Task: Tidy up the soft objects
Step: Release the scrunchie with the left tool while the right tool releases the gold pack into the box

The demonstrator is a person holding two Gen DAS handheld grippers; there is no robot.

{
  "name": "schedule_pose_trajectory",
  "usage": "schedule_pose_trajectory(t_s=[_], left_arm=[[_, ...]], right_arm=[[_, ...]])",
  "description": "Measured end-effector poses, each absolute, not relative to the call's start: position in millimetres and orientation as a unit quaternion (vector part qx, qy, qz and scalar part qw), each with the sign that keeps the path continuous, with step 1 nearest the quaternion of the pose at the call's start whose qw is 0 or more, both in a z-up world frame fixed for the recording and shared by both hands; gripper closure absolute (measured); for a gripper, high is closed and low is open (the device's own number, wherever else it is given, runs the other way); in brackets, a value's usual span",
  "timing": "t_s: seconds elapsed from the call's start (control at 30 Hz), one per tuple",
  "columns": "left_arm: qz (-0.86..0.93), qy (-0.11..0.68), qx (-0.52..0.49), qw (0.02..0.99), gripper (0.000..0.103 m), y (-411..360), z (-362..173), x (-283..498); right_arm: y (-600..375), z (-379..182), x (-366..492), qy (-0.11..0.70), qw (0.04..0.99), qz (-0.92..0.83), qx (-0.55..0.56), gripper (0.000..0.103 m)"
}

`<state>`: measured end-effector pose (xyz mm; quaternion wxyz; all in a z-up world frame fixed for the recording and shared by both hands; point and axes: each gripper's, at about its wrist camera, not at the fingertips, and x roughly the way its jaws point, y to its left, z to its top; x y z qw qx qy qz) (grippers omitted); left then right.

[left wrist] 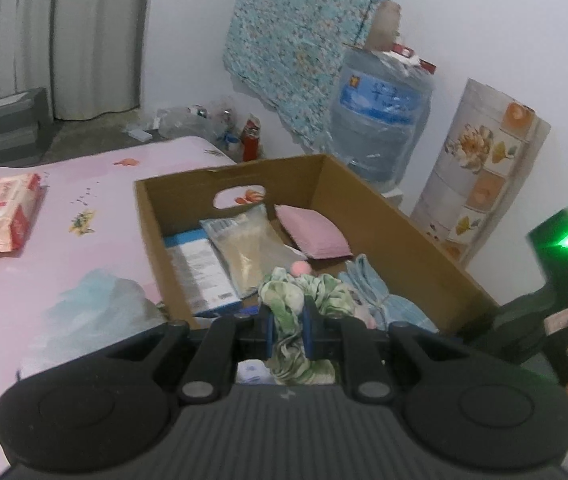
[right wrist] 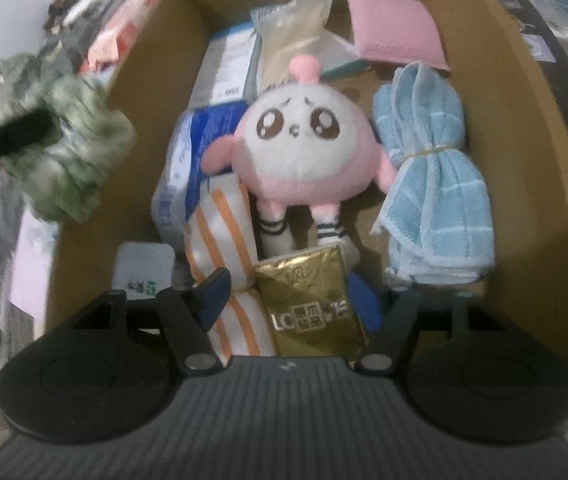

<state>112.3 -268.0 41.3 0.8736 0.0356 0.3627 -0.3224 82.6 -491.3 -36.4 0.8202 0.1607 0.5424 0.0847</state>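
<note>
At frame centre, the left gripper [left wrist: 288,334] has its jaws clamped on a crumpled green-and-white cloth [left wrist: 284,304] over the cardboard box [left wrist: 404,248]. The right gripper [right wrist: 292,300] jaws stand apart around a glossy gold packet [right wrist: 312,308] with blurred Chinese print, below a pink plush [right wrist: 304,152].

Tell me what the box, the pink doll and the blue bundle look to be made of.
Box: brown corrugated cardboard, matte, with a cut handle hole. Pink doll: plush fabric, fuzzy, probably stuffed. Blue bundle: terry-like towel cloth, checked weave, cinched by a band.
</note>
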Motion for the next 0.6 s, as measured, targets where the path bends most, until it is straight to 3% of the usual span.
schedule_pose_trajectory(t_s=[0.27,0.43,0.53,0.57,0.6], left_arm=[[-0.390,0.375,0.049,0.840,0.088,-329,39,107],[-0.456,0.376,0.030,0.806,0.082,-372,37,98],[-0.458,0.405,0.061,0.789,0.062,-398,15,99],[-0.442,0.417,0.079,0.790,0.046,-404,6,99],[-0.423,0.427,0.094,0.794,0.039,-407,-2,98]], right_arm=[[-526,30,-5,0.364,0.902,0.020,0.230,0.033],[-542,26,-70,0.308,0.908,-0.041,0.281,0.030],[-550,6,-97,0.297,0.898,-0.068,0.317,0.029],[-551,-3,-106,0.297,0.894,-0.081,0.327,0.029],[-552,-10,-113,0.297,0.889,-0.092,0.335,0.029]])
